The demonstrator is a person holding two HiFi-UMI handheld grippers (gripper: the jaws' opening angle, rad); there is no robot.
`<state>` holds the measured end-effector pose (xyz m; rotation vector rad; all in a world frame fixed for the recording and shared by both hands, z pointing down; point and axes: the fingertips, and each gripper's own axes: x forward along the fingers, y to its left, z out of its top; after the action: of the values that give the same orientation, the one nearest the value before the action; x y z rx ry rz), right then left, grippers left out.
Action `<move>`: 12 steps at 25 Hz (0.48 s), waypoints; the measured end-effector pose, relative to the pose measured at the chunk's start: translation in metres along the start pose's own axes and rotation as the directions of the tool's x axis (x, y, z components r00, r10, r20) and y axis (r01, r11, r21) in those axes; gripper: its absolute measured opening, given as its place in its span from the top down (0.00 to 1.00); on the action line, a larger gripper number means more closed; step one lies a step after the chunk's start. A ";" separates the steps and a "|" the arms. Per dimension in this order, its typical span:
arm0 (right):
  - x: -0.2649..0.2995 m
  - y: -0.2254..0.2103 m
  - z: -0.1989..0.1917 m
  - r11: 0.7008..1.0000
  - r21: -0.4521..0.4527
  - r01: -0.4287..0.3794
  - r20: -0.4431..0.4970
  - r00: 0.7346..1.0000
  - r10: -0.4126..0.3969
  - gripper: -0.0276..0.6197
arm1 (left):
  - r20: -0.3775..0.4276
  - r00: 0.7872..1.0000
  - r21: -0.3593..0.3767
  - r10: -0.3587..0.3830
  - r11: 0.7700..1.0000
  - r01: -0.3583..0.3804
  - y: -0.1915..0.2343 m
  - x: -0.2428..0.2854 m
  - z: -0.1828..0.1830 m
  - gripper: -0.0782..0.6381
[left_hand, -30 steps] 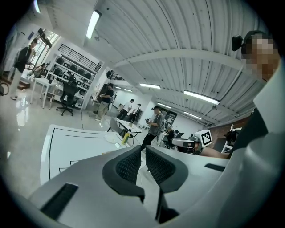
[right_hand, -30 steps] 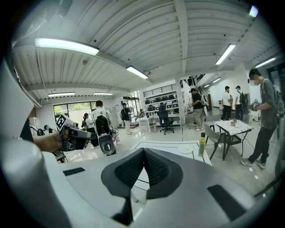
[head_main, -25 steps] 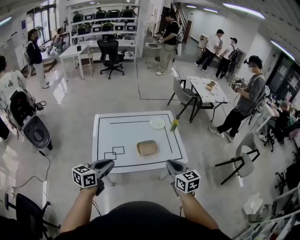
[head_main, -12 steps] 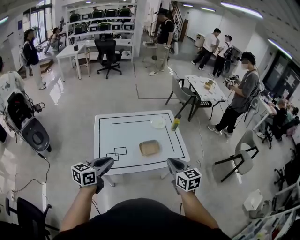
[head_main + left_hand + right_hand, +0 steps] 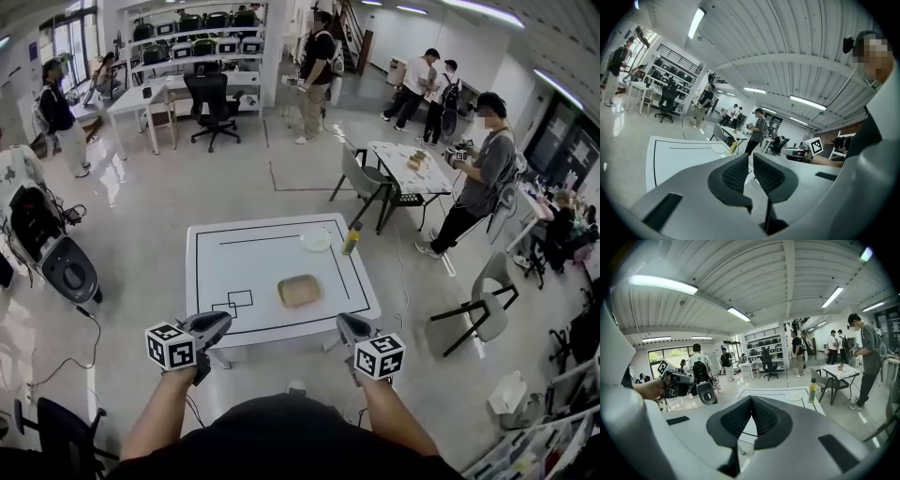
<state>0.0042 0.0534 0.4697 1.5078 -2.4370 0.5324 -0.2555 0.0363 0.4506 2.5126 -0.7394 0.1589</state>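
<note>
Little has shifted since a second ago: forearms reach forward, the left gripper a sliver apart and the right gripper pressed together, both empty, just short of the table, where the brown packet lies mid-top.

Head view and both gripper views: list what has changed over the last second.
Only a person in a dark shirt by the far shelves stepped left. Nothing was taken hold of or let go. The left gripper, jaws a narrow gap apart, and the right gripper, jaws together, stay empty, short of the white table. The flat brown object, plate and bottle have not moved.
</note>
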 end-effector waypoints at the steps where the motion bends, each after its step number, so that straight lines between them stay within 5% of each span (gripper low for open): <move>1: 0.002 -0.003 0.000 1.000 0.004 -0.002 -0.002 1.000 0.002 0.93 | -0.005 1.000 -0.002 0.000 1.000 0.000 0.002 0.004 0.000 0.82; 12: 0.046 -0.067 0.027 1.000 -0.021 -0.004 -0.030 1.000 0.003 0.94 | -0.024 0.999 0.022 0.038 0.999 -0.038 0.037 0.057 0.028 0.82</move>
<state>0.0433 -0.0226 0.4754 1.4773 -2.4154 0.5247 -0.2284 -0.0315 0.4569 2.5136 -0.7802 0.2112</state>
